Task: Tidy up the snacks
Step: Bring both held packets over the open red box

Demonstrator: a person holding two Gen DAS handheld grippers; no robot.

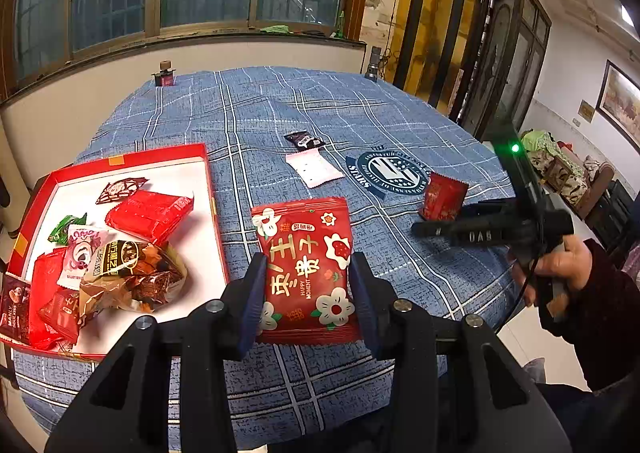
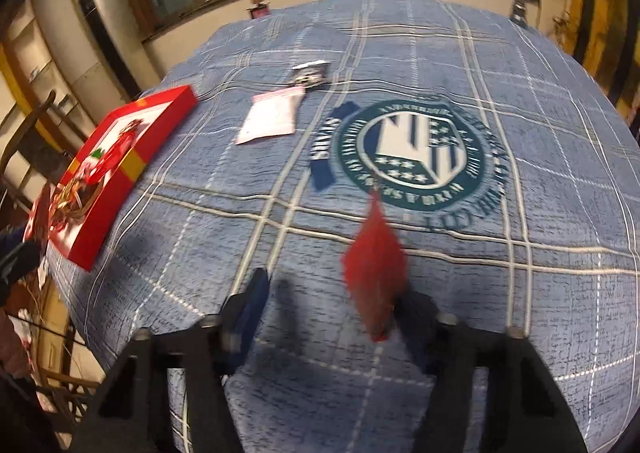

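Note:
My left gripper (image 1: 308,262) is shut on a red flowered snack packet (image 1: 306,237), held by its two sides above the blue plaid tablecloth (image 1: 360,113), just right of the red box (image 1: 120,161). The box has a white floor and holds several wrapped snacks. A small red packet (image 1: 444,195) stands on edge at the tips of my right gripper (image 1: 424,223), which a hand (image 1: 560,265) holds. In the blurred right wrist view this small red packet (image 2: 376,265) leans against the right finger, while the left finger (image 2: 252,301) stands well clear of it, so my right gripper (image 2: 336,289) is open.
A pink packet (image 1: 314,169) and a dark packet (image 1: 304,140) lie mid-table, beyond the round emblem (image 1: 394,171) on the cloth. Two small dark objects (image 1: 164,75) stand at the far table edge under the window. The red box (image 2: 120,157) sits at the table's left edge.

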